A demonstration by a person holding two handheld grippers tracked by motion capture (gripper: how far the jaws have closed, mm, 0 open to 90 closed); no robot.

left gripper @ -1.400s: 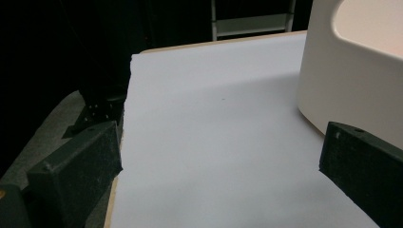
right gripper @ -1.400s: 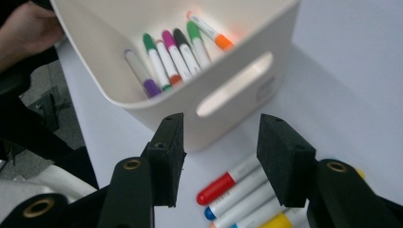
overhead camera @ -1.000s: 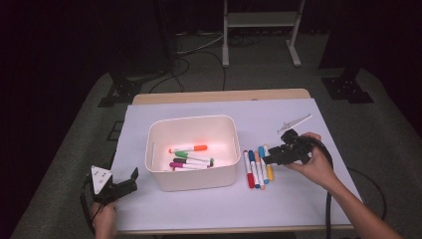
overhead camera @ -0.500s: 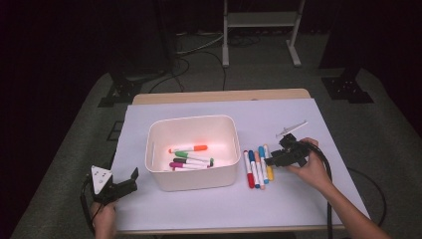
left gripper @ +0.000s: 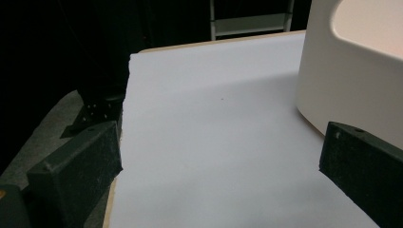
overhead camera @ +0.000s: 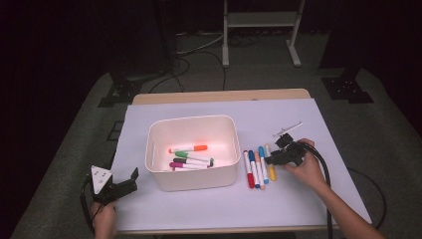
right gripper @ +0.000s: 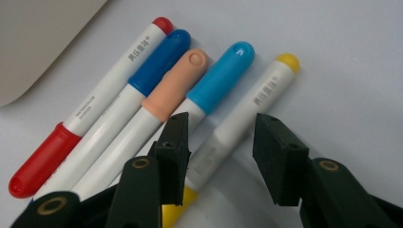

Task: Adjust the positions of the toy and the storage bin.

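Five markers lie side by side on the white sheet right of centre in the high view, just beside the white bin (overhead camera: pixel 219 177): red marker (right gripper: pixel 90 109), dark blue marker (right gripper: pixel 142 76), peach marker (right gripper: pixel 171 90), light blue marker (right gripper: pixel 216 78) and yellow marker (right gripper: pixel 247 114). In the right gripper view the right gripper (right gripper: pixel 221 154) sits low over the yellow marker with its jaws released, one on each side of the white barrel and neither pressing it. In the high view this gripper shows right of the row, held by the right hand (overhead camera: pixel 311 169). At the lower left of the high view the left gripper (overhead camera: pixel 127 181) hangs spread apart over the sheet's edge, near the bin's corner, grasping nothing. More markers lie inside the bin.
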